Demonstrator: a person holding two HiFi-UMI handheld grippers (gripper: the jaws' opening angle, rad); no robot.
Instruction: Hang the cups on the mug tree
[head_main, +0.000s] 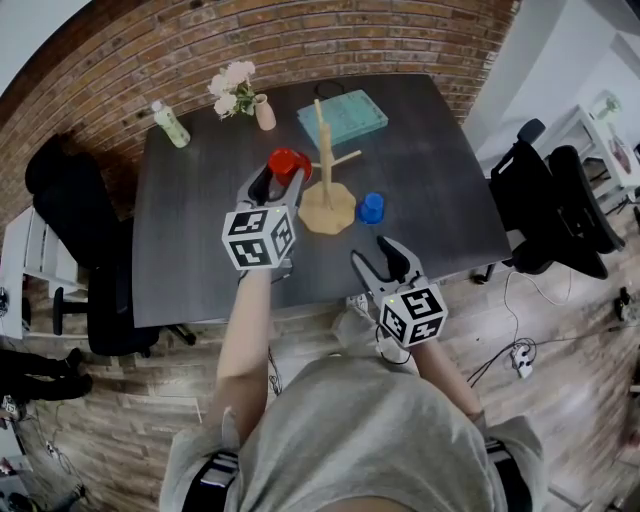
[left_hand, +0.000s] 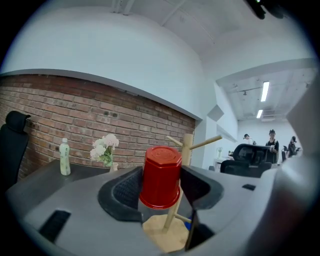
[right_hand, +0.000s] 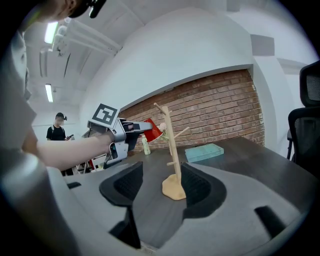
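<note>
Table (head_main: 440, 200): dark top, upper half of the head view; brick wall (head_main: 200, 50) behind.
Left gripper (head_main: 272, 183): centre-left; jaws clamped on the red cup (left_hand: 161, 176), pads on opposite side walls.
Red cup position: inverted, mouth down, held clear of the table, just left of the upper pegs.
Mug tree (head_main: 326, 165): centre, upright; visible pegs carry nothing.
Blue cup (head_main: 372, 208): on the table, just right of the tree base.
Right gripper (head_main: 373, 252): lower right of centre; jaws apart, nothing between the pads.
Handling: probably light, stiff plastic. Smooth tapered walls may slip, so grip mid-wall and leave the mouth free for a peg.
</note>
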